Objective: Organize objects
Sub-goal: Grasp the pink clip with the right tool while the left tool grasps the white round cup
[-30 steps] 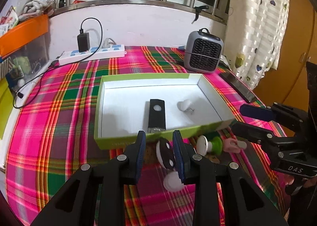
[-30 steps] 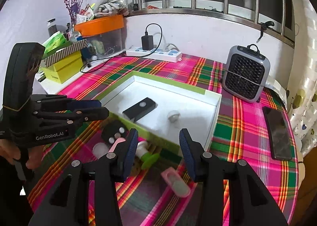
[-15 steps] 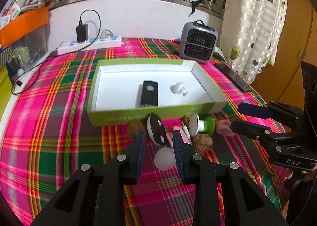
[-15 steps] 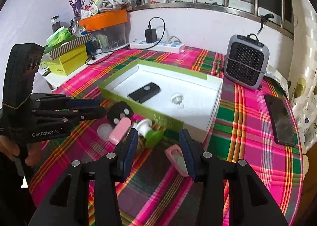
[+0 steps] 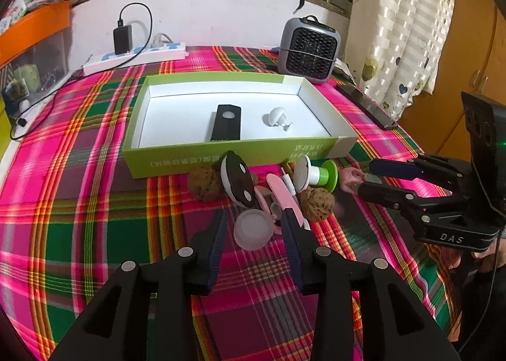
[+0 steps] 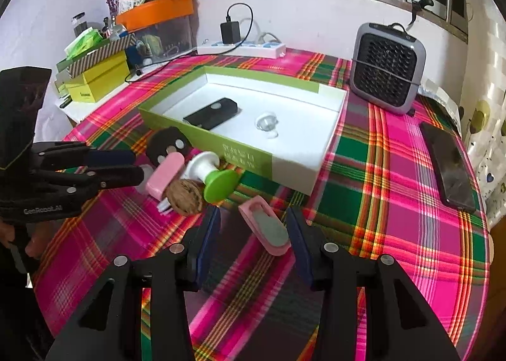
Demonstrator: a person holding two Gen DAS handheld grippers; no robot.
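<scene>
Down on the plaid bench (image 5: 79, 202), the left gripper (image 5: 253, 225) has its jaws opening around a round white cap (image 5: 253, 231), the pads clear of it. Just beyond lie a black oval case (image 5: 237, 180), two walnuts (image 5: 317, 204) and a green-and-white spool (image 5: 316, 174), all beside the green box (image 5: 196, 161). Over to the right, the right gripper (image 6: 253, 228) hangs with jaws apart on either side of a pink file (image 6: 267, 228), not pressing it.
</scene>
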